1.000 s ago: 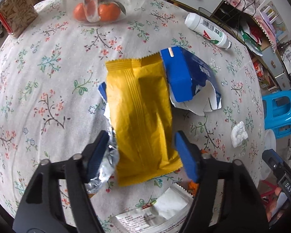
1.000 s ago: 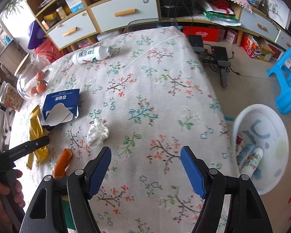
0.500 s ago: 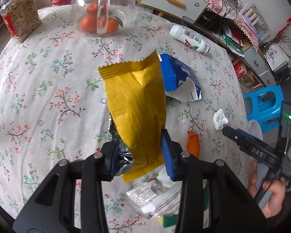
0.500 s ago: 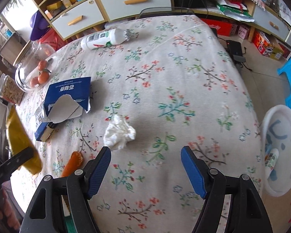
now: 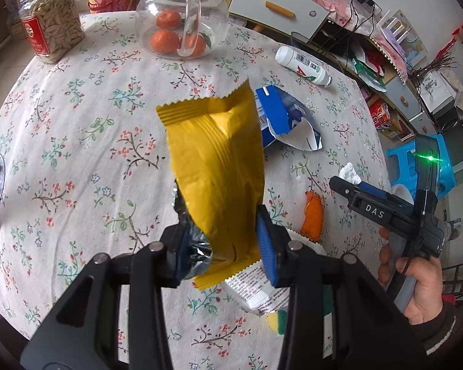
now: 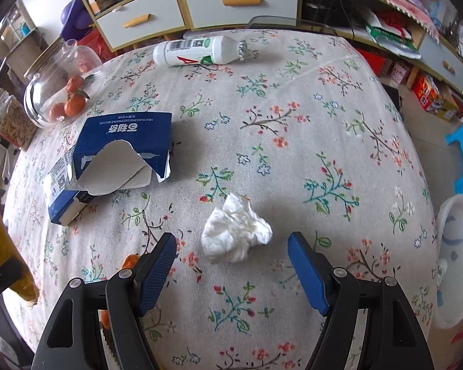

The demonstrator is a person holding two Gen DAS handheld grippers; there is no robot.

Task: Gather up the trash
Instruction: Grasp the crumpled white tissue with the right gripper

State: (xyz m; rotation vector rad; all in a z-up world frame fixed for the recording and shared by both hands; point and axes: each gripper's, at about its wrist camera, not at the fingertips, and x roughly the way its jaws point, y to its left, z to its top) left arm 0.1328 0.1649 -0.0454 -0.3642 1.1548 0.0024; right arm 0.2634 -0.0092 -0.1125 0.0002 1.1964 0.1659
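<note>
Beyond the floral table's edge (image 6: 410,141), only the right-wrist view shows a white bin (image 6: 456,277).

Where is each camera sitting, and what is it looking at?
Left wrist: sits on the left gripper, looking down at the table; its jaws pinch a yellow wrapper; the person's right hand shows.
Right wrist: sits on the right gripper, looking down at a crumpled tissue between its open jaws.
Both see the tissue, the blue box, the white bottle and the glass jar of oranges.
</note>
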